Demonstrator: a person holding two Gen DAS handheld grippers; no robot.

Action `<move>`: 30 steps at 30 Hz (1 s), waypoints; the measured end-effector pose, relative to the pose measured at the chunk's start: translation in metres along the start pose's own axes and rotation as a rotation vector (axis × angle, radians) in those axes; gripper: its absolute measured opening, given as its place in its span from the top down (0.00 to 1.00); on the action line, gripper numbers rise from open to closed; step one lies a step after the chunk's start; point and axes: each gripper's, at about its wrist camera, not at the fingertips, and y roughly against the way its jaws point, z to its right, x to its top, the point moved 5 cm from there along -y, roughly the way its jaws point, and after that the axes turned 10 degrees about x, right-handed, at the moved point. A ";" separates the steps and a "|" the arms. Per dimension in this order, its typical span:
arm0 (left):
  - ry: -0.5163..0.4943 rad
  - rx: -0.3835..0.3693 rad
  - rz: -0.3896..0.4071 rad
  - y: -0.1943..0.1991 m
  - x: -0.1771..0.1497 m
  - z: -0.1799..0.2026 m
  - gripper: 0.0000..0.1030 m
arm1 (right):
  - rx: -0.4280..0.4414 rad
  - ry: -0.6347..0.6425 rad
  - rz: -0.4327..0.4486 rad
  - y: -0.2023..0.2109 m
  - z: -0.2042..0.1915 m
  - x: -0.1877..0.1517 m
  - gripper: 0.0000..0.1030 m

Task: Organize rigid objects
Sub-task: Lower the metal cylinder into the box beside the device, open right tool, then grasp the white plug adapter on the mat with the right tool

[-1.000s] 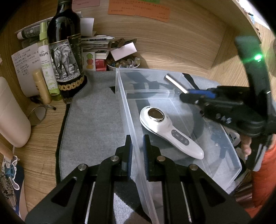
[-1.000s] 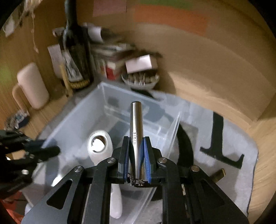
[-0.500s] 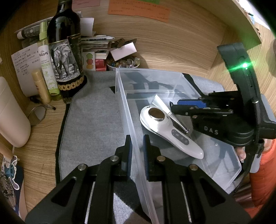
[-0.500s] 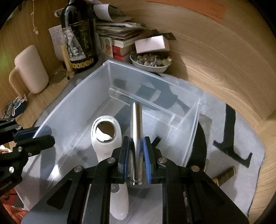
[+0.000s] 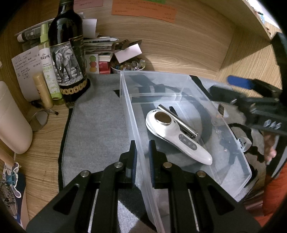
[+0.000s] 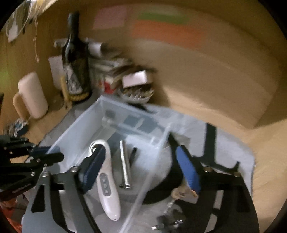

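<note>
Right gripper [image 6: 141, 170] has just spread its fingers, empty above the bin [image 5: 233, 138]; the rod [image 6: 125, 164] lies inside beside the massager [image 6: 107, 188]. Left gripper [image 5: 143, 159] clamps the bin's wall.

Wooden desk [image 5: 44, 154] bears grey mat [image 5: 96, 129], wine bottle [image 5: 66, 53]

From my feed I can make out very little lettering: the right hand-held gripper [image 5: 238, 86] carries raised letters on its side that look like "DAS", blurred here. The wine bottle [image 5: 67, 59] bears an elephant picture label, its wording too small to read. The handwritten note [image 5: 25, 64] and orange paper [image 5: 143, 8] stay illegible.
</note>
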 end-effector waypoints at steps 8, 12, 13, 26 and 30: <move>-0.003 0.002 0.002 0.000 -0.001 0.000 0.89 | -0.102 -0.097 0.095 0.054 0.041 -0.010 0.14; -0.007 0.003 0.002 0.002 -0.002 0.000 0.89 | -0.188 -0.140 0.091 0.072 0.062 -0.030 0.10; -0.009 0.004 0.002 0.002 -0.002 -0.001 0.89 | -0.202 -0.151 0.082 0.074 0.065 -0.035 0.10; -0.010 0.006 0.003 0.002 -0.003 0.000 0.89 | -0.246 -0.318 -0.081 0.060 0.094 -0.125 0.10; -0.010 0.007 0.003 0.002 -0.003 0.000 0.89 | -0.229 -0.359 -0.118 0.052 0.095 -0.144 0.10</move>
